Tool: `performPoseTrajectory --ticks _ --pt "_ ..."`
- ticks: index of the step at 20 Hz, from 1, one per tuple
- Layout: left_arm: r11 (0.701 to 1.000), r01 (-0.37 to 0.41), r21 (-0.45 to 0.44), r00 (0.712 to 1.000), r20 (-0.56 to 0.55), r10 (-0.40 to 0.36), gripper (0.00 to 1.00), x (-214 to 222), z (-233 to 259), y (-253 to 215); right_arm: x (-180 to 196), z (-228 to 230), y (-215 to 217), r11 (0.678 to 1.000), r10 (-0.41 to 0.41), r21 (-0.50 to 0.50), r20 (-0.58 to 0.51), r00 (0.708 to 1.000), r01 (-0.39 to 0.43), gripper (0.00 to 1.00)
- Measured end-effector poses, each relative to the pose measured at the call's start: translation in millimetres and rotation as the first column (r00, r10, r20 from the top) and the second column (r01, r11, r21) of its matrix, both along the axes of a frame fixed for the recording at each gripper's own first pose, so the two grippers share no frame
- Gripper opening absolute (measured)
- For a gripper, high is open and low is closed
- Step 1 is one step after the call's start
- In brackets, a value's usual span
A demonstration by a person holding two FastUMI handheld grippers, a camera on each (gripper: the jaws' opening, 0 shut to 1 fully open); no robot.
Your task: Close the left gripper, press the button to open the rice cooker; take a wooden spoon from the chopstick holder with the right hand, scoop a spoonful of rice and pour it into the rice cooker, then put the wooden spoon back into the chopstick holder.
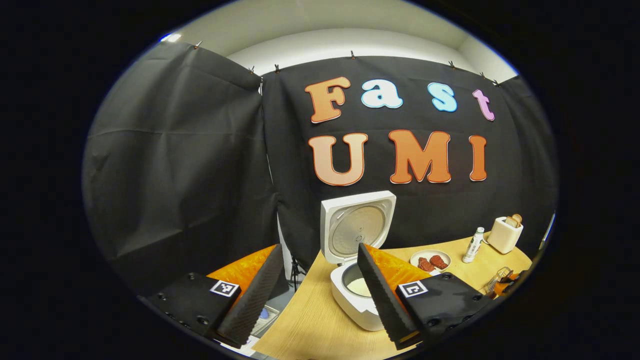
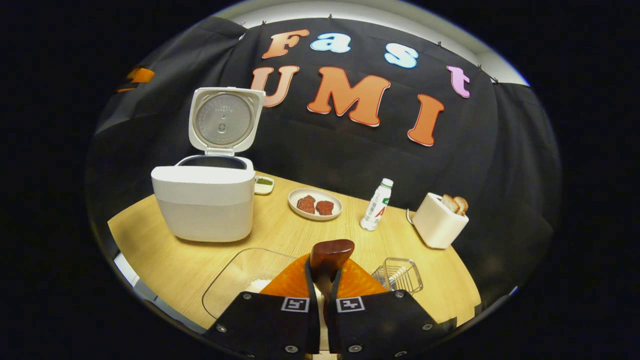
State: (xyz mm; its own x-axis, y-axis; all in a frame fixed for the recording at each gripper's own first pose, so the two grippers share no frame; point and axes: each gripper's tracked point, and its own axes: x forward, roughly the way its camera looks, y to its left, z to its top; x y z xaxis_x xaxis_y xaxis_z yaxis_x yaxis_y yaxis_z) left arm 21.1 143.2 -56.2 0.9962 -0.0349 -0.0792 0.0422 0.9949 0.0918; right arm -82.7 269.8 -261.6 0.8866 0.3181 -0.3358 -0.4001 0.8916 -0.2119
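Right gripper view: our right tool [image 2: 324,280] clamps the spoon [image 2: 330,255] above the desk [image 2: 280,235], cooker [image 2: 205,200] open to the left. Left tool [image 1: 320,295] gapes, cooker just beyond.

The rice cooker [image 2: 202,202] looks smooth, matt plastic on a pale wood-grain table [image 2: 280,235]. The wooden spoon [image 2: 330,255] shines glossy dark; the wire basket [image 2: 398,274] is metal.

Light: even, overhead; bright strip along the white ceiling [image 1: 350,37].
Shadows: soft on the table [image 2: 280,235].
Distortion: strong fisheye bending at edges.
Focus: sharp; no blur.
Glare: none.
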Motion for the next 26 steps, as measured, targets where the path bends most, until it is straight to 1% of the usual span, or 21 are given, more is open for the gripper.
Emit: performPoseTrajectory --ticks 1,3,4,5,7,8,9,10,12,13,15,18,21,22,24,26 --pt "1.0 -0.001 0.002 1.0 -0.003 0.001 1.0 1.0 -1.2 0.4 -3.9 1.5 2.2 1.0 0.005 0.003 -0.003 1.0 -0.005 0.06" --pt "1.0 0.013 -0.004 1.0 -0.006 -0.013 1.0 1.7 -3.2 -4.0 -9.6 -12.6 6.4 0.999 0.031 0.025 -0.048 0.998 -0.03 0.05" --pt "1.0 0.014 -0.006 1.0 -0.008 -0.014 1.0 2.7 -4.5 -5.3 -13.6 -19.3 6.7 0.998 0.028 0.055 -0.083 0.996 -0.024 0.06" --pt "1.0 0.016 -0.008 1.0 -0.012 -0.016 1.0 3.5 -6.5 -5.9 -11.3 -16.4 5.3 0.995 0.01 0.1 -0.075 0.997 -0.002 0.06" --pt "1.0 0.024 -0.01 1.0 -0.016 -0.024 1.0 3.4 -8.5 -9.3 -10.6 -14.6 0.4 0.988 -0.025 0.152 -0.097 0.995 0.04 0.06" --pt "1.0 0.025 -0.007 1.0 -0.017 -0.025 1.0 3.5 -9.0 -10.1 -9.3 -15.5 0.6 0.978 -0.033 0.198 -0.131 0.991 0.059 0.06" --pt "1.0 0.024 -0.003 1.0 -0.019 -0.024 1.0 3.9 -10.4 -10.1 -8.8 -13.2 -0.6 0.968 -0.046 0.237 -0.135 0.99 0.078 0.06" --pt "1.0 0.024 0.0 0.999 -0.021 -0.024 1.0 4.7 -10.6 -10.1 -9.5 -14.8 0.0 0.959 -0.049 0.269 -0.161 0.986 0.091 0.06" --pt "1.0 0.027 -0.001 0.999 -0.027 -0.027 1.0 6.0 -13.9 -11.1 -10.2 -13.5 3.7 0.928 -0.047 0.353 -0.201 0.979 0.117 0.05" --pt "1.0 0.028 -0.002 0.999 -0.031 -0.028 1.0 6.4 -14.8 -11.6 -10.3 -14.4 7.1 0.906 -0.038 0.404 -0.223 0.974 0.127 0.05" --pt "1.0 0.031 -0.003 0.999 -0.035 -0.031 1.0 7.0 -16.4 -12.7 -9.9 -14.9 17.3 0.868 -0.019 0.475 -0.261 0.965 0.146 0.05" --pt "0.999 0.032 0.004 0.999 -0.037 -0.032 1.0 6.8 -17.4 -13.3 -12.0 -18.9 30.9 0.813 0.007 0.554 -0.318 0.948 0.18 0.05" --pt "0.999 0.033 0.007 0.999 -0.036 -0.033 1.0 6.1 -18.1 -13.1 -7.6 -25.5 32.7 0.748 0.003 0.615 -0.382 0.924 0.252 0.05" --pt "0.999 0.035 0.004 0.999 -0.037 -0.034 1.0 6.4 -18.5 -13.5 -5.7 -28.1 28.2 0.72 -0.009 0.631 -0.406 0.914 0.287 0.05" --pt "0.999 0.036 -0.002 0.999 -0.041 -0.036 1.0 7.7 -20.3 -13.6 -2.3 -35.1 22.0 0.653 -0.028 0.661 -0.466 0.884 0.37 0.05" --pt "0.999 0.037 -0.006 0.998 -0.044 -0.037 1.0 8.0 -20.3 -14.7 0.0 -38.3 15.3 0.599 -0.034 0.676 -0.515 0.857 0.43 0.05"
